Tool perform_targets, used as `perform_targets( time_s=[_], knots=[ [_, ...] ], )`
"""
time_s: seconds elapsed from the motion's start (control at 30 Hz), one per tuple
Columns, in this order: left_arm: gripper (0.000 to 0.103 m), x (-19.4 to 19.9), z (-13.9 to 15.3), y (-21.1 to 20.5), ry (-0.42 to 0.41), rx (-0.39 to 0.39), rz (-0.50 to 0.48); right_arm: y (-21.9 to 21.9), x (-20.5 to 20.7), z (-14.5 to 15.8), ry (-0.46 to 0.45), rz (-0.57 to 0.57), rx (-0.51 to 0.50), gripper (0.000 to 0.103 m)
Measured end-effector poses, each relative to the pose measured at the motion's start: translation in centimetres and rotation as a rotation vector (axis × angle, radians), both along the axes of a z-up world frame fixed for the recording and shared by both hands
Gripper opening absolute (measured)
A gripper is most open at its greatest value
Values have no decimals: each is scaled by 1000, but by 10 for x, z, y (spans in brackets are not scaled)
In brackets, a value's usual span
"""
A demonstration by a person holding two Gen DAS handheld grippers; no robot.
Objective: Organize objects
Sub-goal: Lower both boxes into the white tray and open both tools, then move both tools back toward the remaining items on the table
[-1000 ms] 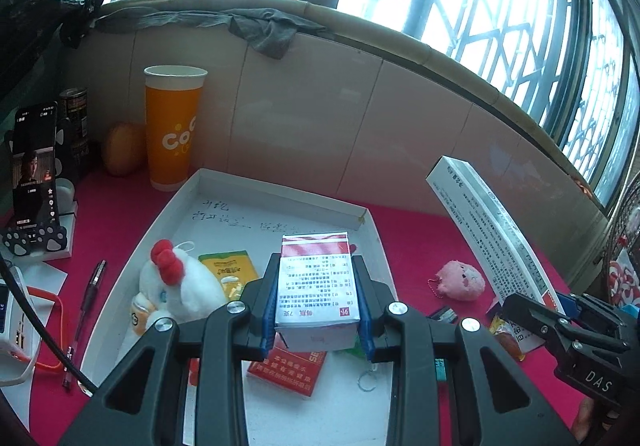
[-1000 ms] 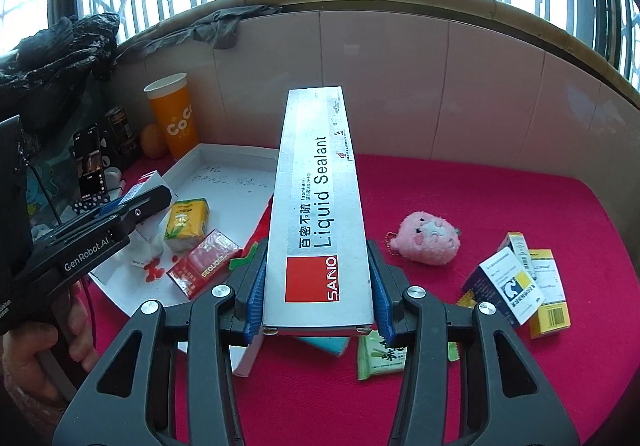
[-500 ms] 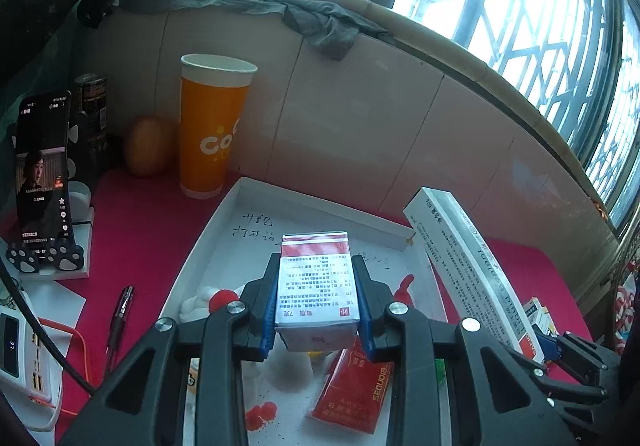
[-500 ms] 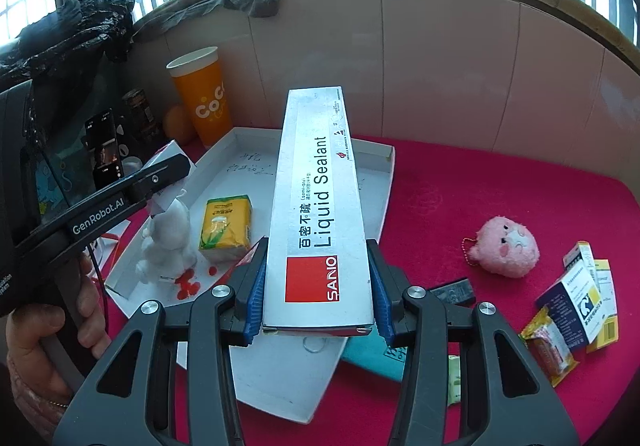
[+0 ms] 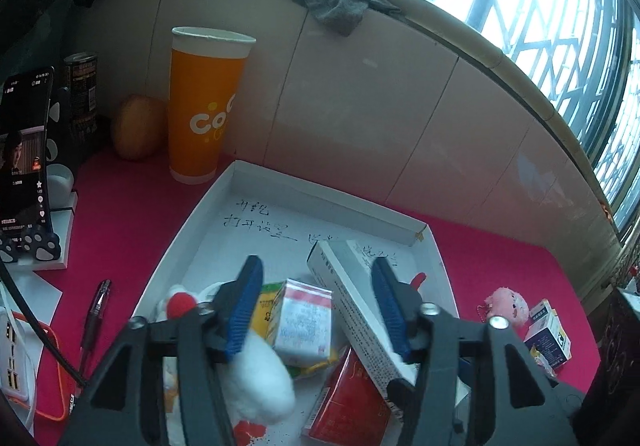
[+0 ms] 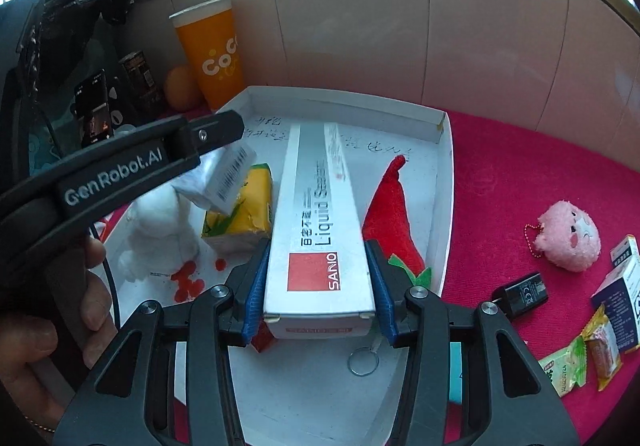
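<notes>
Long silver sealant box (image 6: 320, 222), red-square label

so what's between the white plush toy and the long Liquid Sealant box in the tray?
Right wrist view: a yellow packet, with a small white medicine box tilted over its top, lies between the white plush toy and the long Liquid Sealant box.

Both wrist cameras look steeply down, close over the shallow white cardboard tray (image 5: 224, 198) (image 6: 446, 182), which both views share.
</notes>
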State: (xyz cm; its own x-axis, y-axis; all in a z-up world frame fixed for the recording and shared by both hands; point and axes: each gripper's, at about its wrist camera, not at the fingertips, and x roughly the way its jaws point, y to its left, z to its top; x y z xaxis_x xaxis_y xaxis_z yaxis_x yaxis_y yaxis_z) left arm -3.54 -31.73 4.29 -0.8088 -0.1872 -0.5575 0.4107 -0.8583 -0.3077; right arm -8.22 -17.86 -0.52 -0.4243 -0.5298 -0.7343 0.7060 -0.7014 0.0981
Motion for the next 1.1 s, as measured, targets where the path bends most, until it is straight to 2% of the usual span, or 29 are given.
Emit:
perform_targets(
  time_s=[0.03,0.07,0.1,0.17,0.3,0.37,0.6,0.8,1.1],
  knots=[
    [95,2,3,2,7,-18,6,0,1,-2,6,-1,3,64],
    [103,4,7,4,10,-37,17,2,3,-3,15,-1,3,79],
    [103,7,11,7,14,-57,30,4,6,-2,32,-5,2,82],
    [103,13,15,10,12,-69,54,8,11,0,71,-7,6,82],
    [103,33,19,16,43,-45,96,28,26,11,169,-19,-12,83],
    [103,38,21,18,46,-38,105,37,31,16,183,-23,-30,83],
    [103,44,32,33,42,-65,103,70,34,24,155,-71,-108,84],
    [103,41,31,53,13,-41,36,103,28,32,158,-129,-124,84],
    [103,26,26,84,-47,-85,-21,177,2,34,115,-293,-171,84]
  ],
)
